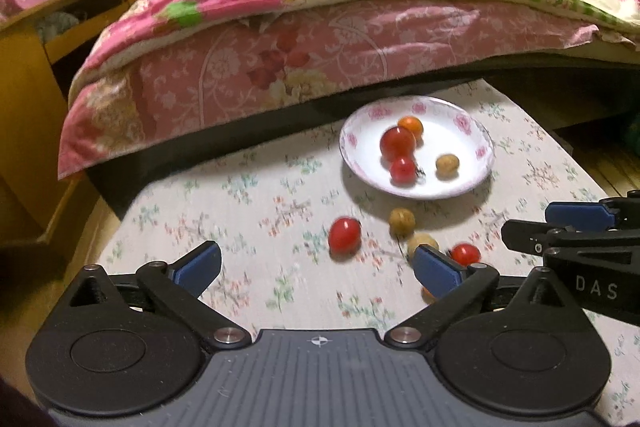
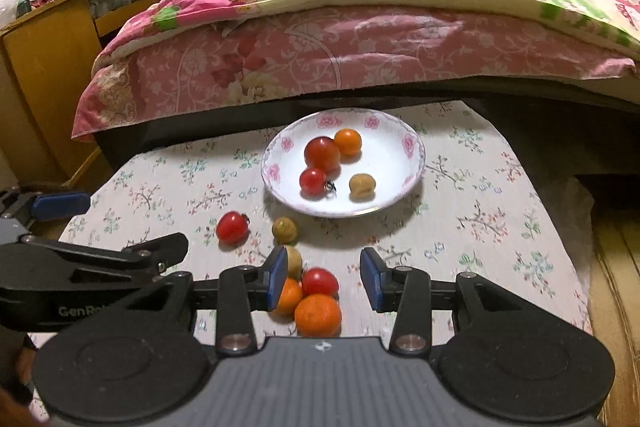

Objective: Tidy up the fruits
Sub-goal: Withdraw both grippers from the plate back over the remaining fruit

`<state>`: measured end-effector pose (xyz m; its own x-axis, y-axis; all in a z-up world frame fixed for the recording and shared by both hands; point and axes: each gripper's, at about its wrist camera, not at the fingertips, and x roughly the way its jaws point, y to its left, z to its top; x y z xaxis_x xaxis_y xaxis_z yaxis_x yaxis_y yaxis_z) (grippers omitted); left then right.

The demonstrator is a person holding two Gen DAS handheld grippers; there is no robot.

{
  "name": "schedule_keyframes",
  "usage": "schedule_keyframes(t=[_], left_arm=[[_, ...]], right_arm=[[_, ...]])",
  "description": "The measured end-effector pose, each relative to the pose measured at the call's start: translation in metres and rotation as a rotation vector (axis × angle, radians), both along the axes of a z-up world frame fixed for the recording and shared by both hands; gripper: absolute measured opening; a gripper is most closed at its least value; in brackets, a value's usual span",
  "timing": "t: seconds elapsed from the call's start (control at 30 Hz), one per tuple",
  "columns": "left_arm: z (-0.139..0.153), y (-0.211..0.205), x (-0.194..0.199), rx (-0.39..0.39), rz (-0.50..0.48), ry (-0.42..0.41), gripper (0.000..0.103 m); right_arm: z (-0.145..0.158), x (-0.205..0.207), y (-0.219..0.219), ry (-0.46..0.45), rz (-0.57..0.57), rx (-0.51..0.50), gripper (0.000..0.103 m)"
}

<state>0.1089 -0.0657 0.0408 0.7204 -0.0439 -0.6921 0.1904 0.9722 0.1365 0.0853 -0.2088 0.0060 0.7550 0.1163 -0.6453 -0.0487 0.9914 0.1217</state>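
Note:
A white flower-rimmed plate (image 1: 348, 147) (image 2: 272, 163) on the floral cloth holds two red tomatoes, a small orange and a brown fruit. Loose on the cloth lie a red tomato (image 1: 344, 235) (image 2: 232, 227), two brown fruits (image 1: 402, 221) (image 2: 285, 230), another red tomato (image 1: 465, 253) (image 2: 320, 281) and two oranges (image 2: 318, 315). My left gripper (image 1: 318, 269) (image 2: 136, 223) is open wide, short of the near red tomato, with nothing in it. My right gripper (image 2: 325, 279) (image 1: 528, 223) hangs open above the cluster of tomato and oranges; its pads press on nothing.
The floral cloth covers a low table (image 2: 500, 227) that abuts a bed with pink and green quilts (image 2: 360, 39). A wooden desk (image 2: 48, 35) stands at the left. Wooden floor (image 2: 616, 287) shows past the table's right edge.

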Motion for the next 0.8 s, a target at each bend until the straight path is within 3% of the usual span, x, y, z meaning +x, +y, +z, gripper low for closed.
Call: schedule_keyframes(t=[0.17, 0.8], left_arm=[[-0.01, 0.004, -0.012, -0.025, 0.011, 0.065, 0.103], [-0.031, 0.006, -0.038, 0.034, 0.024, 0.188, 0.103]], right_arm=[[-0.005, -0.012, 0.002, 0.031, -0.01, -0.002, 0.034], [-0.031, -0.036, 0.017, 0.167, -0.009, -0.05, 0.034]])
